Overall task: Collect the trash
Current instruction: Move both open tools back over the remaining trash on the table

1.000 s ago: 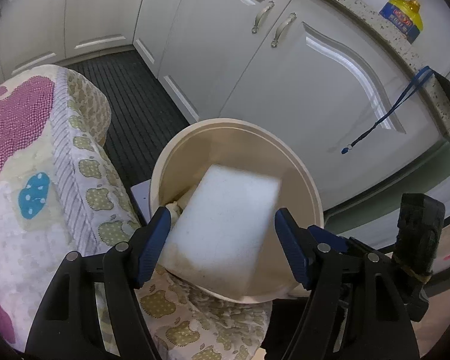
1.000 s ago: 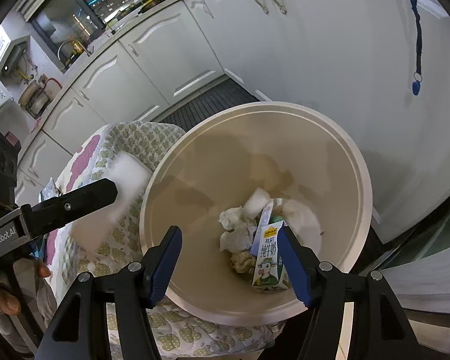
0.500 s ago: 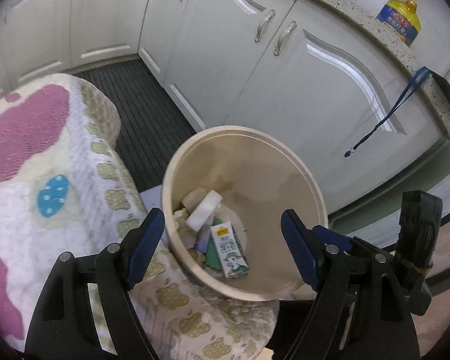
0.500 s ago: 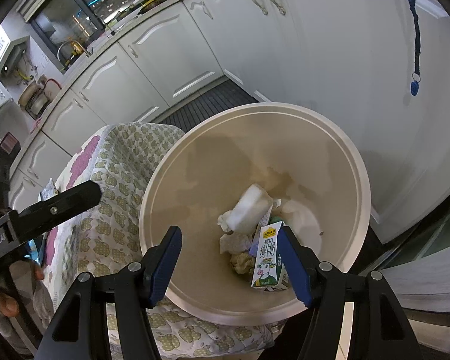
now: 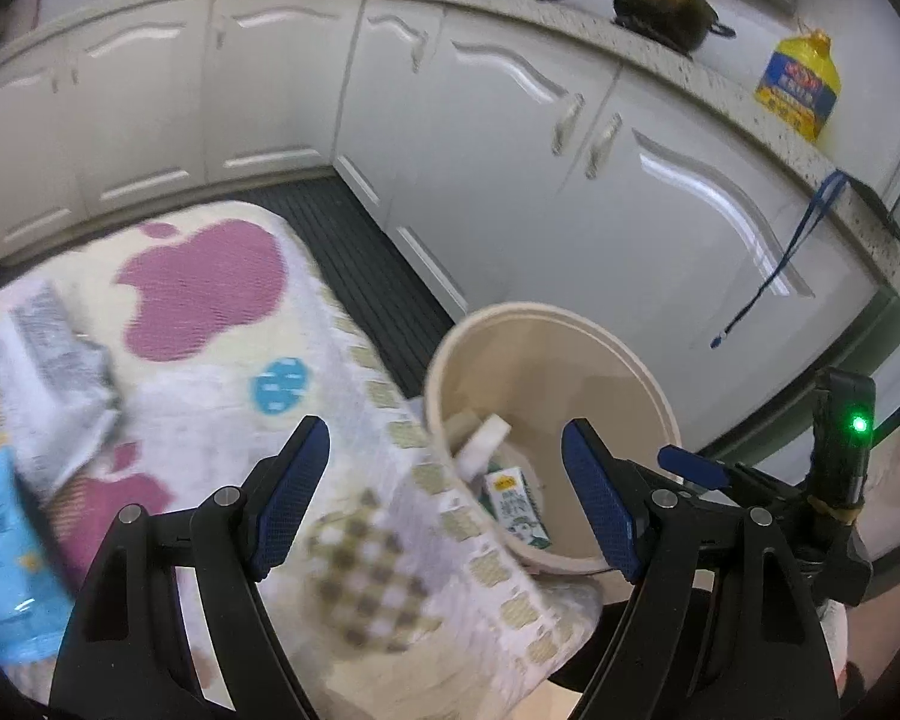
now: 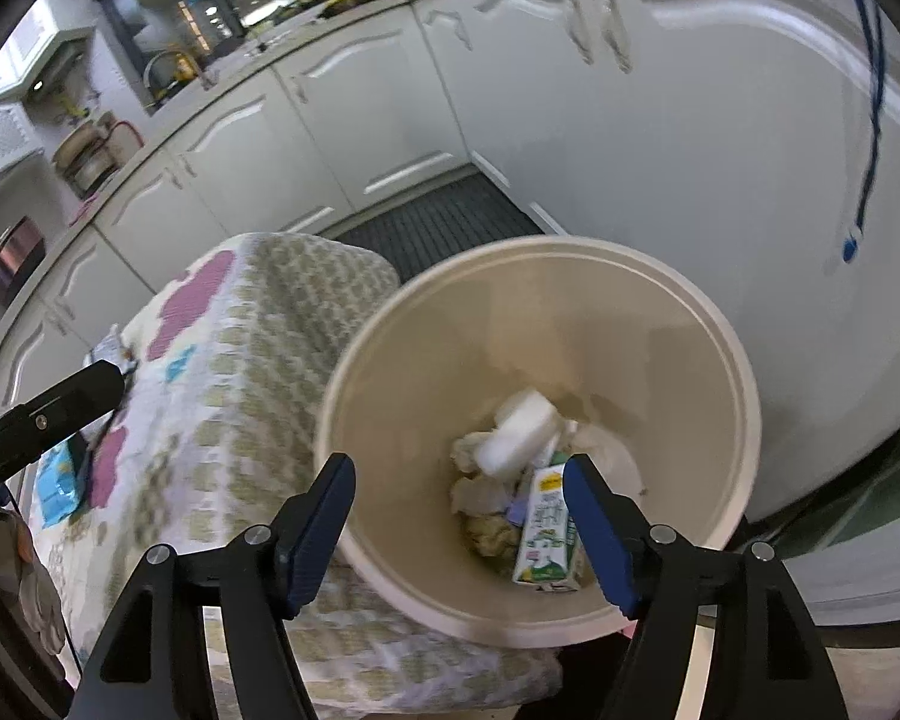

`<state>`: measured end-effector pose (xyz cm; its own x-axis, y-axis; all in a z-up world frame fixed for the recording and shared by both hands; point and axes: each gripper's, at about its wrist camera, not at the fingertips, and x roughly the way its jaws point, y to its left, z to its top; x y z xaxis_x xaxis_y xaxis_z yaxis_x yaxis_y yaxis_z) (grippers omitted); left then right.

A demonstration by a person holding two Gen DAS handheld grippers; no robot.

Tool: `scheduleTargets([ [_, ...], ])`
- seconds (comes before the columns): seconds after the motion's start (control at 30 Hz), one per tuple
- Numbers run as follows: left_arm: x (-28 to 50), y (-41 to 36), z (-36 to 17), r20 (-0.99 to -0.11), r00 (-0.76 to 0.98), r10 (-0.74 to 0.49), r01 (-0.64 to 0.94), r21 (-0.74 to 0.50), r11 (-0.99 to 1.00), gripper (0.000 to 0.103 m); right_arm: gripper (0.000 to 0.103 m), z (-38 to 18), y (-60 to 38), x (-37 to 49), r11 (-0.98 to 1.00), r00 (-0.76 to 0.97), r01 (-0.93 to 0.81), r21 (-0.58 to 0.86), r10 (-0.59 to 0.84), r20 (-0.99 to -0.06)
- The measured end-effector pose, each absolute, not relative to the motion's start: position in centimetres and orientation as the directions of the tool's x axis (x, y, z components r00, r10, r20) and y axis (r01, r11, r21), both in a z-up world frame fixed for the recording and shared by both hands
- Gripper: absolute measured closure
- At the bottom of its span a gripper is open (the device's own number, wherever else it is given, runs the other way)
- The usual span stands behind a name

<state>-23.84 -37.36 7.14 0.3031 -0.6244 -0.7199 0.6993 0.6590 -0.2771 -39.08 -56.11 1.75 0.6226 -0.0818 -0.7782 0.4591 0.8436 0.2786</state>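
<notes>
A beige trash bin (image 5: 624,360) stands on the floor beside a cloth-covered table (image 5: 210,360). Inside it lie a white foam block (image 6: 519,432), a small milk carton (image 6: 546,531) and crumpled paper (image 6: 480,492); the block (image 5: 486,435) and the carton (image 5: 516,504) also show in the left wrist view. My left gripper (image 5: 444,492) is open and empty above the table's edge. My right gripper (image 6: 459,528) is open and empty above the bin's near rim (image 6: 744,378). A crumpled newspaper (image 5: 54,354) and a blue packet (image 5: 0,540) lie on the table at the left.
White kitchen cabinets (image 5: 480,138) stand close behind the bin, above a dark floor mat (image 5: 354,252). A blue lanyard (image 5: 792,252) hangs from the counter. A yellow oil bottle (image 5: 801,84) and pots (image 5: 660,3) stand on the counter.
The foam block left my left gripper and dropped into the bin. The left gripper then swung back and left over the table. The right gripper drew back slightly.
</notes>
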Motion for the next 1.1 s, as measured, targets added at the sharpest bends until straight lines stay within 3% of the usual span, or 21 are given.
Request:
scheduleTargets([
  [0.37,-23.4,-28.8,9.0,-0.701,0.43,-0.569,0.62,-0.229,0.75,0.024,0.027,5.8,-49.8,-36.6,0.914,0.693,0.321,0.249,-0.048,-0.719],
  [0.73,-22.0,-19.2,10.0,-0.701,0.515,-0.494,0.505,-0.218,0.835,0.024,0.026,6.7,-43.5,-33.3,0.95,0.704,0.17,0.263,0.07,-0.707],
  [1.1,-19.4,-12.2,6.8,-0.77,0.499,-0.399,0.372,-0.225,0.9,0.024,0.026,6.5,-38.0,-29.5,0.948,0.68,0.041,0.317,0.205,-0.703],
])
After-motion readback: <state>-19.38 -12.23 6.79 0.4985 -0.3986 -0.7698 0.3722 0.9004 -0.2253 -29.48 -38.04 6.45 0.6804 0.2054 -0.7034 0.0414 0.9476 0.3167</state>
